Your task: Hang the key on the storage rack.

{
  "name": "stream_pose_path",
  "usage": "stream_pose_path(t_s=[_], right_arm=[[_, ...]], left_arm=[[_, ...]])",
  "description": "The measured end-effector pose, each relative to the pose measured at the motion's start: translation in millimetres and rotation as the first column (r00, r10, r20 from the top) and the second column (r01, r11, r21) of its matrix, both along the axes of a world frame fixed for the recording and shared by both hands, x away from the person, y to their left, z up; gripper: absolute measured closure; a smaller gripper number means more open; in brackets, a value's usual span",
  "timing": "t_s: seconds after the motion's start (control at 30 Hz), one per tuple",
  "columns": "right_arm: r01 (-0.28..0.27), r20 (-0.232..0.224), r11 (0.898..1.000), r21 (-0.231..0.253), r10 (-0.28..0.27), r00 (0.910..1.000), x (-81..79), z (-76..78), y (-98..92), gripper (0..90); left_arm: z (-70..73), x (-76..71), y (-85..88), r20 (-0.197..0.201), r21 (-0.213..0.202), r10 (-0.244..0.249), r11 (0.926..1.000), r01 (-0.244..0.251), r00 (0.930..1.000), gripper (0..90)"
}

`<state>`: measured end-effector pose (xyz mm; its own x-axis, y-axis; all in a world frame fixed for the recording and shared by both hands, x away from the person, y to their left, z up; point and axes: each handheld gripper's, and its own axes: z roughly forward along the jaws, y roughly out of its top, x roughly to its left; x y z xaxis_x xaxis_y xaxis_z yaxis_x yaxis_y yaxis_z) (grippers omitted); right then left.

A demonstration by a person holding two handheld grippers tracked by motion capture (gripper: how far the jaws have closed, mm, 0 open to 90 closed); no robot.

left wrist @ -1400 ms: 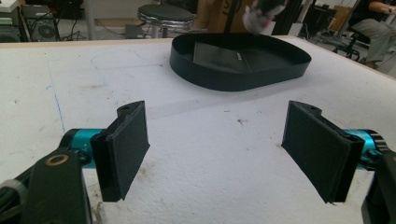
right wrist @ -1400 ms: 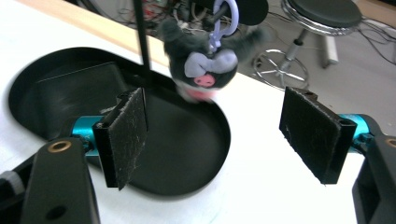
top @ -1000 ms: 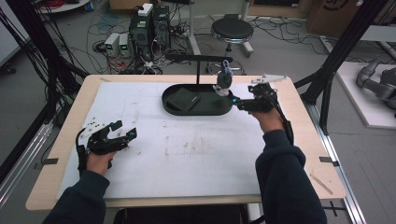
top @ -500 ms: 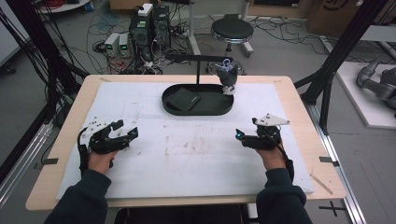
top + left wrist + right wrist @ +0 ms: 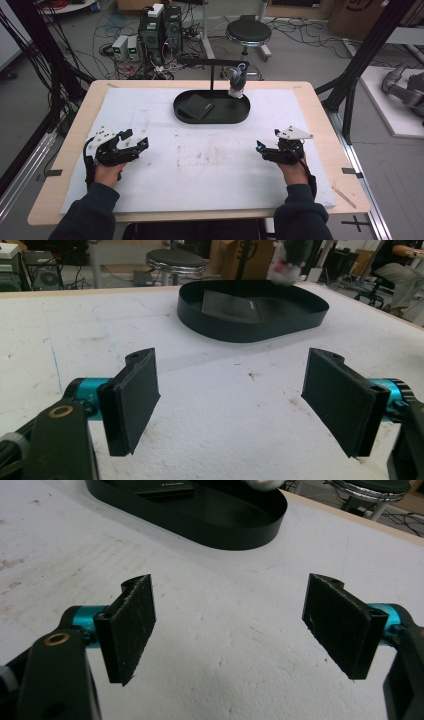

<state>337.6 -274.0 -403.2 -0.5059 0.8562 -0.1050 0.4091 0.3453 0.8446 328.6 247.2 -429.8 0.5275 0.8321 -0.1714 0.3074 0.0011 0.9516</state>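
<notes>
Right gripper (image 5: pixel 263 148) rests on the white mat (image 5: pixel 210 175) at the lower right of the high view, its jaws standing wide with nothing between them; in the right gripper view we see only bare mat between the two black pads (image 5: pixel 131 625). Left gripper (image 5: pixel 136 145) lies at the lower left of the high view, likewise wide and empty, as the left gripper view confirms.

We find the work's things at the upper centre of the high view, well apart from both grippers. A black oval tray (image 5: pixel 245 114) sits on the mat near the table's far edge, and a flat dark pad (image 5: pixel 195 106) lies inside its left half. A small white-and-grey object (image 5: pixel 237 84) hangs from the end of a black stand (image 5: pixel 212 64) that rises behind the tray, so that it sits above the tray's right end; we cannot tell what it is, nor whether it touches the tray.

We judge that both hands are parked with nothing in hand. Whether the hanging was the goal, or more remains to be moved, we cannot tell from these views.
</notes>
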Motion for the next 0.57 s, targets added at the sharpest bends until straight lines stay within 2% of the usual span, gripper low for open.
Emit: stream_pose_path(t_s=[0.27,0.57], right_arm=[[0.017,-0.005,1.000,-0.016,-0.017,0.9998,-0.8,-3.2,-5.4,21.7],[0.022,-0.009,1.000,-0.010,-0.022,0.9997,-1.1,-5.1,-8.9,21.7]], left_arm=[[0.1,0.0,-0.6,0.002,0.006,-0.003,1.0000,0.003,1.0000,22.2],[-0.2,1.7,-1.1,0.001,0.008,0.000,1.0000,0.000,1.0000,22.3]])
